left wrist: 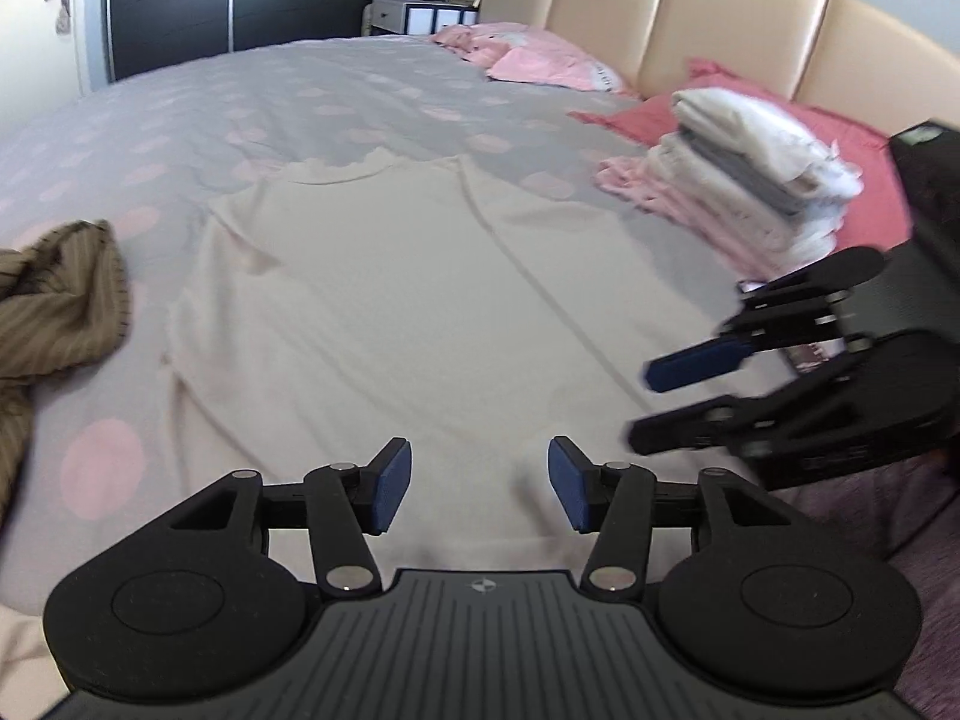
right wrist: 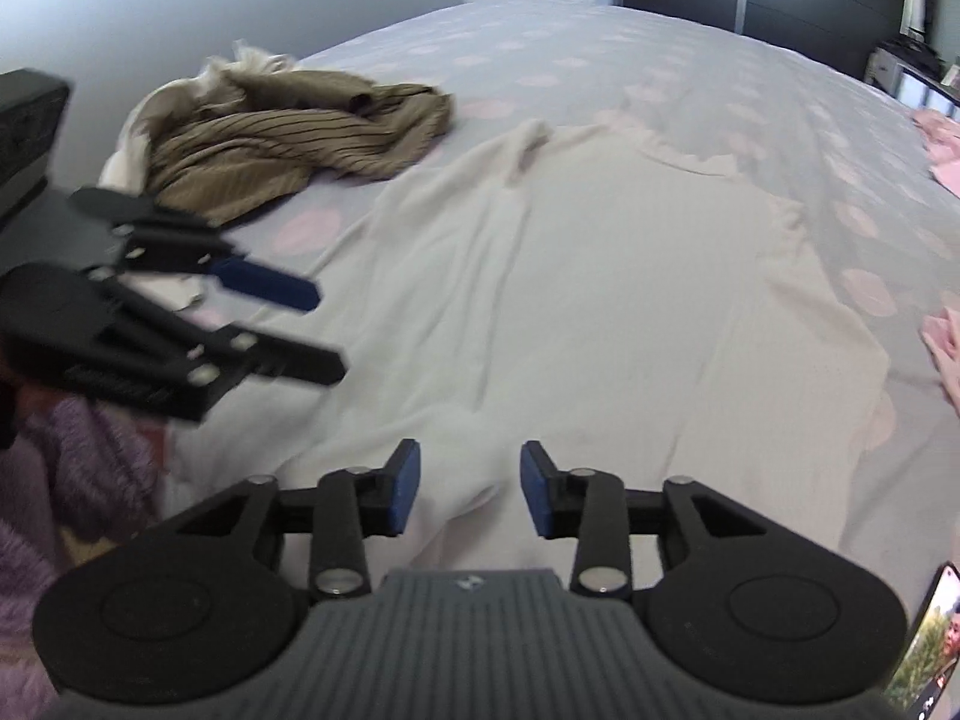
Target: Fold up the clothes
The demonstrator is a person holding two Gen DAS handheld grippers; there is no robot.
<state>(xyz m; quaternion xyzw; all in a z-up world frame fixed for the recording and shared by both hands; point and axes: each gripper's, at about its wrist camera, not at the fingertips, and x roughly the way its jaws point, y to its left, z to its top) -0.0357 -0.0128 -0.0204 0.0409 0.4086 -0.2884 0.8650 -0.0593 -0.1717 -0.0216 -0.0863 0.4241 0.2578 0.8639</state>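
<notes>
Cream top point(left wrist: 384, 300) flat on bed point(left wrist: 240, 108); our left gripper point(left wrist: 480, 480) and right gripper point(right wrist: 470, 489) part-open, empty; risk pinching bedsheet with near hem

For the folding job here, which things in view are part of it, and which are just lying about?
Job: cream top spread flat on the bed; brown striped garment still crumpled; stack of folded clothes; left gripper and right gripper, both open.

Lying about: pink pillows; phone.
</notes>
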